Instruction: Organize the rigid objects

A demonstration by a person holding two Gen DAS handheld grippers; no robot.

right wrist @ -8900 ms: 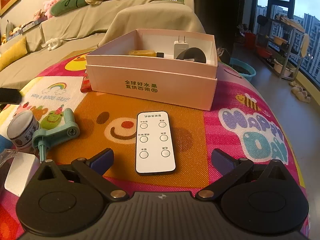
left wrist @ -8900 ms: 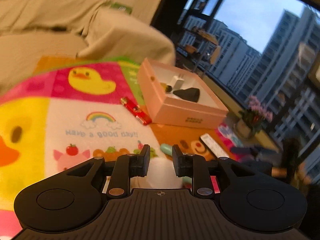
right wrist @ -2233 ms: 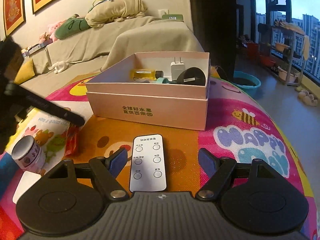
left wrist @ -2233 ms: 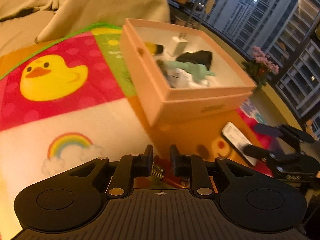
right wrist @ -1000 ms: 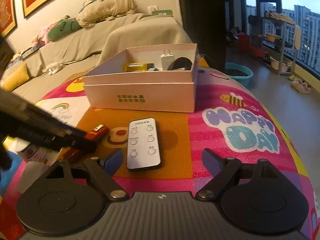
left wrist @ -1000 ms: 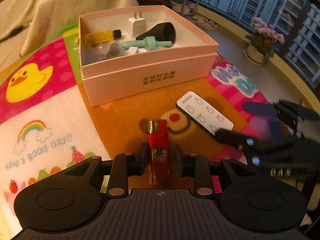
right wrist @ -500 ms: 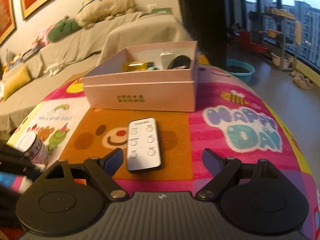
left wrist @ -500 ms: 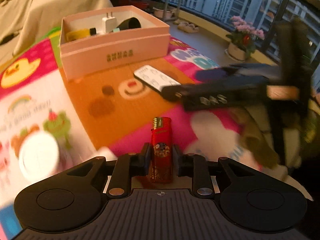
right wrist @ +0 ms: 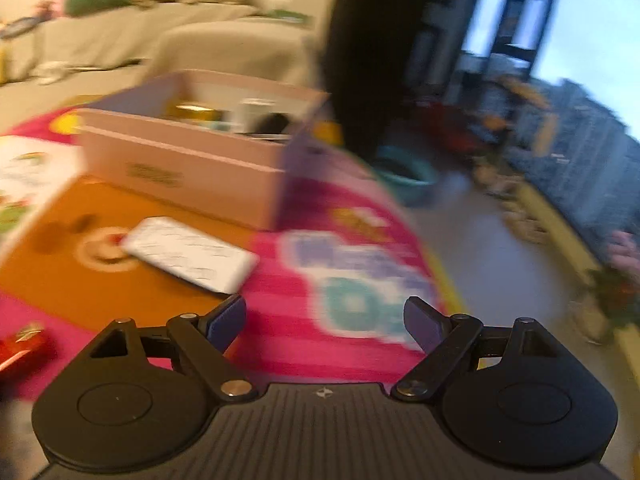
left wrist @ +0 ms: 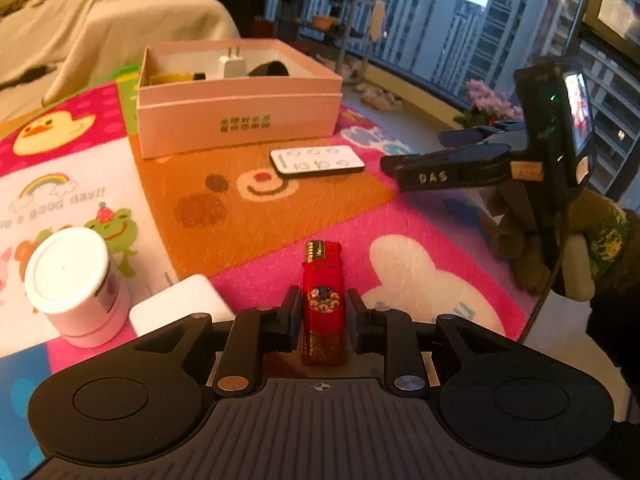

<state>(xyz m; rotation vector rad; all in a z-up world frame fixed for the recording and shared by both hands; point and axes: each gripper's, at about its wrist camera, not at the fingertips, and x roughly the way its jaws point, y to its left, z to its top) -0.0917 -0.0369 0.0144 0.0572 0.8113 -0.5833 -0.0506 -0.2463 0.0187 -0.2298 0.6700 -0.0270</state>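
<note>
remote (left wrist: pixel 317 161) before the box (left wrist: pixel 240 120) — cup (left wrist: pixel 72 280) well left.

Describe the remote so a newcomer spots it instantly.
Find the pink box at the far side of the cartoon mat. Just in front of it, on the orange patch beside the smiling bear face, lies the remote: the only flat white slab with rows of round buttons, unlike the plain white pad nearer the left gripper.

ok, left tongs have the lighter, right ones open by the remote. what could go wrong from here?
1. The left tongs pinch only the lower body of the red lighter; most of it sticks out ahead, so it may pivot or slip on the way to the pink box.
2. The right tongs view is motion-blurred; a fast approach could nudge the white remote instead of straddling it.
</note>
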